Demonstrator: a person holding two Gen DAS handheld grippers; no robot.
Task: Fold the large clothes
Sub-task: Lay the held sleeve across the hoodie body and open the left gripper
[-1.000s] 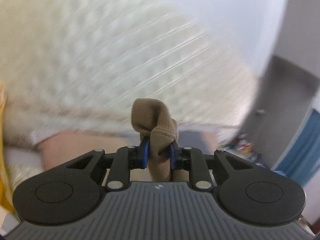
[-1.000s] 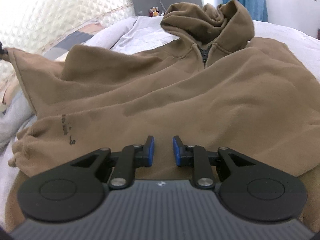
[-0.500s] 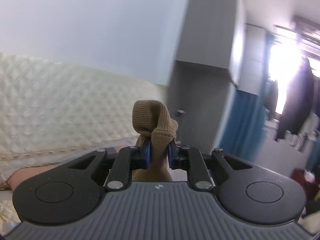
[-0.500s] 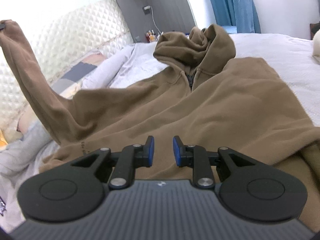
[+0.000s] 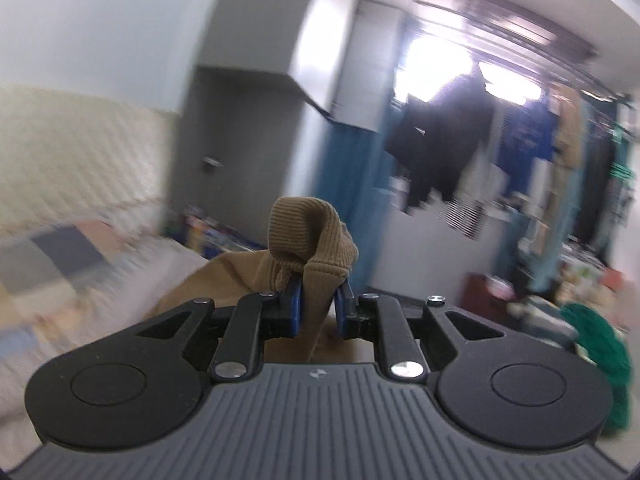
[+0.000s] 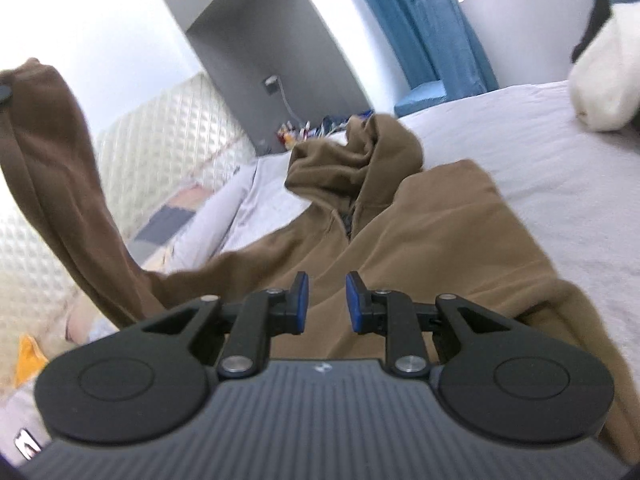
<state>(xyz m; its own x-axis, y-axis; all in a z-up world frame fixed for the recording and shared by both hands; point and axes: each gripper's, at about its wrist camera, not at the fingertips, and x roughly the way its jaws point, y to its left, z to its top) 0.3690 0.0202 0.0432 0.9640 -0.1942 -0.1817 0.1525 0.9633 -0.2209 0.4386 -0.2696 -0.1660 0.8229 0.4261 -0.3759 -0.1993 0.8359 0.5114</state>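
A brown zip hoodie (image 6: 432,232) lies face up on the bed, hood (image 6: 356,160) toward the headboard. My left gripper (image 5: 317,312) is shut on the ribbed sleeve cuff (image 5: 308,236) and holds it high in the air. In the right wrist view the lifted sleeve (image 6: 52,168) rises at the left edge. My right gripper (image 6: 323,302) is open and empty, low over the hoodie's body.
The bed has a pale sheet (image 6: 540,152) and a quilted headboard (image 6: 168,136). Pillows (image 6: 224,216) lie near the headboard. A white plush object (image 6: 604,80) sits at the right. Clothes hang by the window (image 5: 460,140). A green cloth (image 5: 600,340) lies at the right.
My left gripper has lifted the cuff higher and swung right, toward the window side. The sleeve now stands up tall. My right gripper has tilted up slightly and stays open.
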